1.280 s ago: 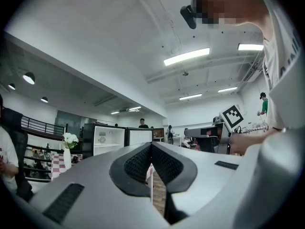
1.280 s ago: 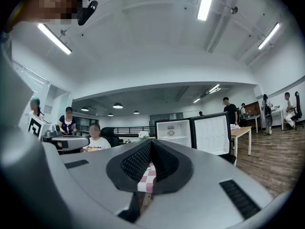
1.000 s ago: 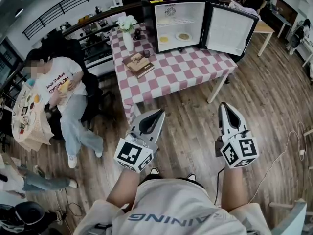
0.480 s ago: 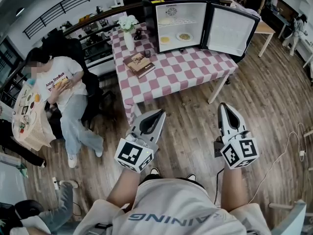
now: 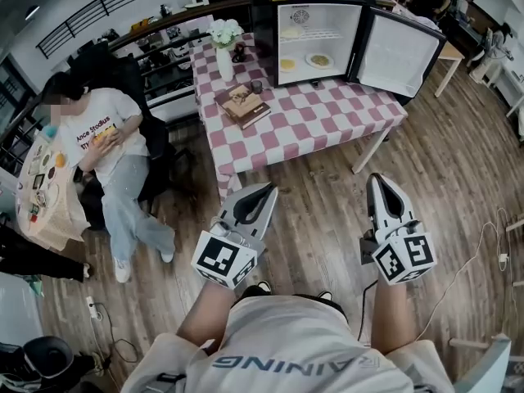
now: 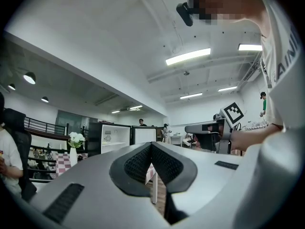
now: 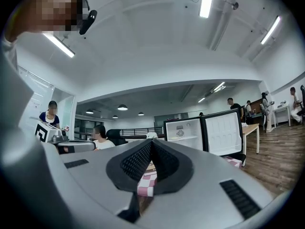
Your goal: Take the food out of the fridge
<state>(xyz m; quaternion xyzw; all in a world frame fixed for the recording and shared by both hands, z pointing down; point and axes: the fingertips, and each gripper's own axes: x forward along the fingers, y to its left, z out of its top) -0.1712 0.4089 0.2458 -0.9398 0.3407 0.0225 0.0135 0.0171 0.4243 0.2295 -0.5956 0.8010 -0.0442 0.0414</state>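
Fridge [image 5: 264,35] open, plate [image 5: 319,60] and yellow food [image 5: 287,64] on bottom inside; left tool [image 5: 267,188], right tool [image 5: 376,178] pressed together, empty.

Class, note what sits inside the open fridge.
Inside the fridge, a yellow food item and a plate of food rest on the bottom. The upper shelf's contents are too faint to tell.

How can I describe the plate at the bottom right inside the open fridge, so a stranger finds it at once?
Find the table with the pink-and-white checked cloth; a small black fridge stands at its far end, door open. On the fridge's floor, the plate is the right-hand item: white, holding something flat, round and brownish, whereas its left neighbour is smaller and yellow.
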